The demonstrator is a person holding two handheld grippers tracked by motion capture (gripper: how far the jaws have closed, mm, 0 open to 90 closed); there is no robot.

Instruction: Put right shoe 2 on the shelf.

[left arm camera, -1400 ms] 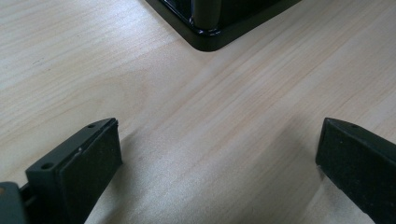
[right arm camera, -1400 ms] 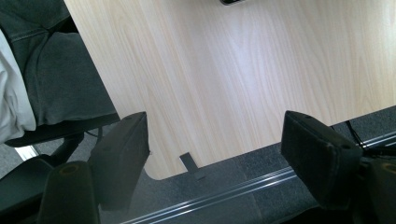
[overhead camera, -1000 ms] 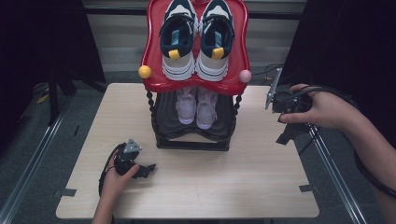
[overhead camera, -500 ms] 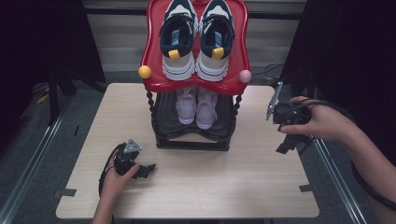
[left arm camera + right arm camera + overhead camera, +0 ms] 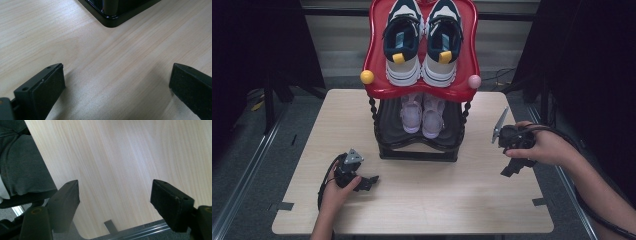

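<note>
Both claws are standing spread and gripping nothing: the left claw (image 5: 117, 85) is resting over the counter (image 5: 427, 200), the right claw (image 5: 115, 202) is hanging above its edge, the shoe rack (image 5: 117, 12) being cut off.

The red top shelf (image 5: 464, 60) is hiding the heels of the pale shoes (image 5: 422, 114) below, and the picture's top edge is cutting off the shelf's back rim.
</note>
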